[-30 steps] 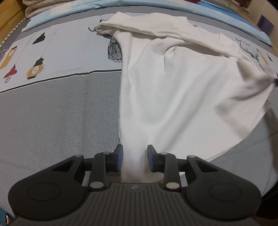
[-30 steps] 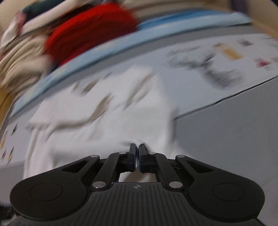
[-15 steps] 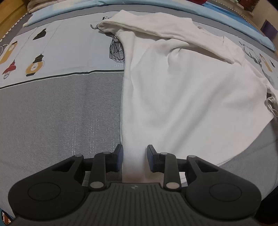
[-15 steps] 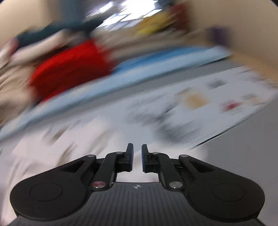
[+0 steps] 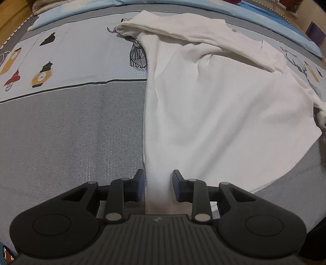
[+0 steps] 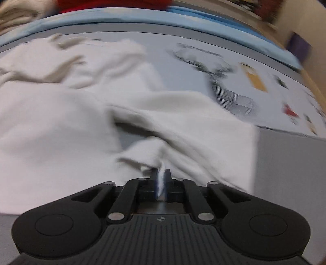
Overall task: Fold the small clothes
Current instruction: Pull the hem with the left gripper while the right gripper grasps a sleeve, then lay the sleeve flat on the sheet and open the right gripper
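A white garment (image 5: 214, 106) lies spread on the grey patterned bed cover (image 5: 71, 132), its sleeve folded across the top. My left gripper (image 5: 158, 184) is open, its jaws standing either side of the garment's near left corner, low over the bed. In the right wrist view the same white garment (image 6: 61, 126) is rumpled and blurred. My right gripper (image 6: 161, 179) is shut on a bunched edge of the white garment, pinched between its pads.
The bed cover has lantern and deer prints (image 5: 41, 75) and a light blue band (image 5: 254, 12) at the far edge. A red cloth (image 6: 114, 4) and beige piles (image 6: 14, 14) lie beyond the bed. Wooden bed frame (image 5: 12, 18) at the left.
My right gripper swung fast, came back down to the garment's right edge and shut on it. The lifted right side of the garment dropped flat. My left gripper stayed still and open.
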A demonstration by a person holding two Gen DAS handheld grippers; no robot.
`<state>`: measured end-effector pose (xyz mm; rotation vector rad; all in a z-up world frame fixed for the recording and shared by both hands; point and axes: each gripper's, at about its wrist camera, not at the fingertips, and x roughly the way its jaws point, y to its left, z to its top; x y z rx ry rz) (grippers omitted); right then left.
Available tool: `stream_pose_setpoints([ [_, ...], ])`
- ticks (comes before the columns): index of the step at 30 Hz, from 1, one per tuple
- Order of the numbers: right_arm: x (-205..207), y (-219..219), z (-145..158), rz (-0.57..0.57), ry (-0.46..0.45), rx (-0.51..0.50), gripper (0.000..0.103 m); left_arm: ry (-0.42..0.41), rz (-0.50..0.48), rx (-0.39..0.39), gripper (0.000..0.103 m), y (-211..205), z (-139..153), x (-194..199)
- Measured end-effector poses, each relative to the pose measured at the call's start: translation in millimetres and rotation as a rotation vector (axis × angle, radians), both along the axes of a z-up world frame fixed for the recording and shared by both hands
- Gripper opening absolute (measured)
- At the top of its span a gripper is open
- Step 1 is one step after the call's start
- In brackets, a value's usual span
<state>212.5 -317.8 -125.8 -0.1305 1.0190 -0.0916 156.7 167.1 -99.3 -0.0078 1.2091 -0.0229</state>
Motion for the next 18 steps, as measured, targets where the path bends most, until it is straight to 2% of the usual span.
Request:
stream_pose_setpoints([
  [2, 2.5, -29.9, 9.3, -0.159, -0.048, -0.039, 0.004, -0.001, -0.003, -0.003, 0.033, -1.2, 0.3, -0.2],
  [5, -4.7, -77.7, 26.9, -0.458, -0.129, -0.224, 0.005, -0.001, -0.014, -0.004, 0.033, -2.6, 0.2, -0.1],
  [7, -14.1, -93.8, 38.5, -0.535, -0.196, -0.214, 0.009, -0.002, -0.016, -0.006, 0.033, -2.6, 0.5, 0.6],
  [9, -20.7, -84.6, 50.8, -0.494, -0.283, -0.230, 0.010, -0.001, -0.010, -0.009, 0.033, -2.2, 0.3, 1.7],
  [10, -23.4, -72.4, 56.0, -0.426, -0.327, -0.228, 0.017, 0.000, -0.007, -0.010, 0.033, -2.3, 0.0, 2.0],
  [11, -25.4, -60.2, 59.6, -0.352, -0.364, -0.198, 0.030, 0.001, -0.005, -0.012, 0.033, -2.5, -0.2, 2.1],
  [12, -28.6, -47.3, 63.8, -0.276, -0.395, -0.149, 0.035, 0.003, -0.005, -0.014, 0.033, -3.7, -0.3, 2.1],
  [13, -30.7, -34.5, 65.4, -0.184, -0.405, -0.061, 0.036, 0.004, -0.008, -0.016, 0.033, -4.9, -0.5, 1.9],
  [15, -24.2, -18.4, 59.3, -0.047, -0.329, 0.122, 0.036, 0.009, -0.013, -0.015, 0.033, -6.4, -1.5, 1.6],
  [16, -19.7, -10.5, 49.9, 0.006, -0.252, 0.206, 0.036, 0.012, -0.012, -0.014, 0.033, -6.2, -2.3, 1.4],
  [18, -9.9, 1.4, 29.4, 0.060, -0.126, 0.249, 0.036, 0.020, -0.007, -0.011, 0.033, -4.7, -4.2, 1.1],
])
